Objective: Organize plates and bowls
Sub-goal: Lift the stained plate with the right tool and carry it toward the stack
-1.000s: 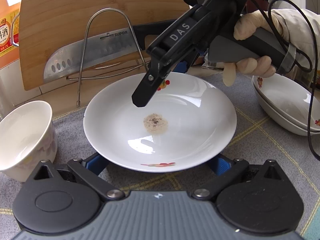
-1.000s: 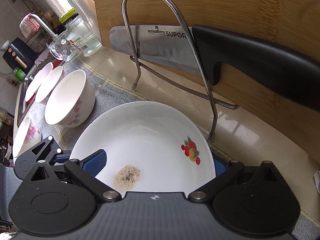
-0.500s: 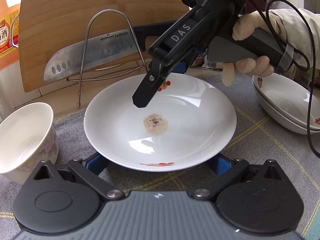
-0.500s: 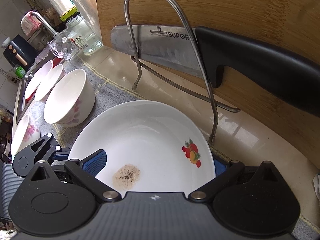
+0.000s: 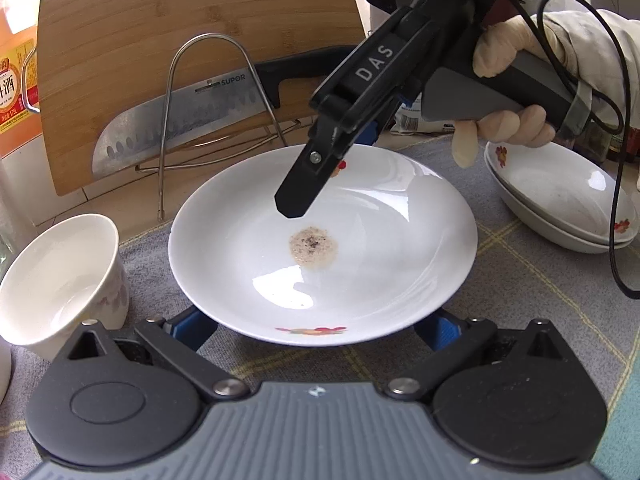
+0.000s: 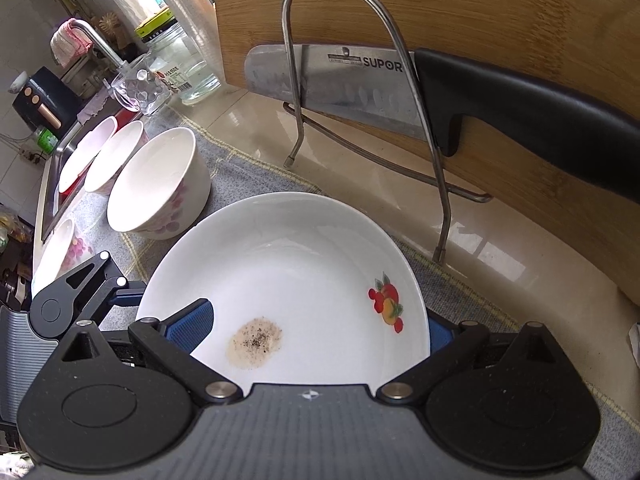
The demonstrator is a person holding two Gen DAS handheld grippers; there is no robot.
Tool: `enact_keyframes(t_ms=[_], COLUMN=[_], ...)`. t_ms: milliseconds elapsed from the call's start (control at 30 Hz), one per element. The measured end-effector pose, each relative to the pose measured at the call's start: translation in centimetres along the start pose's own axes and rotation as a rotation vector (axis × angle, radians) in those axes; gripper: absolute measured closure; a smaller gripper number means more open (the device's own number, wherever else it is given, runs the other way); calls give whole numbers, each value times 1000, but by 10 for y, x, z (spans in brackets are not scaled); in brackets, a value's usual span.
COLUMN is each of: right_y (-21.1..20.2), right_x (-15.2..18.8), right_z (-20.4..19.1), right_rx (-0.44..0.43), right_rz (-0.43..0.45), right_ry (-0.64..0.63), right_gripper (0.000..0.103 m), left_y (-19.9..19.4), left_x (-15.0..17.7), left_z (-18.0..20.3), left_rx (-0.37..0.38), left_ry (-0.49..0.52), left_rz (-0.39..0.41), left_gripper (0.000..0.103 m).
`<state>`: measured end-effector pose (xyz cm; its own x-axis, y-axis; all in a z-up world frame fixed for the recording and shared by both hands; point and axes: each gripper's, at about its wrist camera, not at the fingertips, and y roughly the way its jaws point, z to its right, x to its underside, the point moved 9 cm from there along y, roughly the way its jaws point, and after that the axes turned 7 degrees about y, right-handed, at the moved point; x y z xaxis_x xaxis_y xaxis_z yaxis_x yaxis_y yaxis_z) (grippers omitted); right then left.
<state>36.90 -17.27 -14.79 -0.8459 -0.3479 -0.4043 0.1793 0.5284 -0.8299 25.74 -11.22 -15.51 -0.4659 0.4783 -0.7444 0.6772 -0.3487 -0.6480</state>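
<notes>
A white plate with fruit prints and a brown speckled stain lies on the grey cloth, also in the right wrist view as the plate. My left gripper is open, its blue pads low on either side of the plate's near rim. My right gripper comes down from the upper right in a gloved hand. It is open across the far rim: one pad is over the plate's inside, the other outside by the fruit print. Whether any pad touches the plate is unclear.
A white bowl stands left of the plate, with more bowls behind it toward the sink. Two stacked shallow dishes sit at the right. Behind are a wire rack, a knife and a cutting board. A black cable hangs at the right.
Only small drifts: the right gripper has shifted slightly over the plate's far rim and the left view has crept a little. Plate and both grippers' openings look unchanged.
</notes>
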Motion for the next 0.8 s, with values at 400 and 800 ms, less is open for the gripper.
enact_keyframes(t_ms=[400, 800], right_y=[-31, -60], right_x=[30, 65], right_z=[-25, -39], right_rx=[-9, -8], right_rz=[33, 67], right_ry=[24, 54], right_gripper=[0, 0], left_y=[-40, -66], left_x=[2, -5], left_z=[21, 44], left_rx=[24, 42], left_ry=[34, 67], left_rz=[-9, -1], left_gripper=[1, 1])
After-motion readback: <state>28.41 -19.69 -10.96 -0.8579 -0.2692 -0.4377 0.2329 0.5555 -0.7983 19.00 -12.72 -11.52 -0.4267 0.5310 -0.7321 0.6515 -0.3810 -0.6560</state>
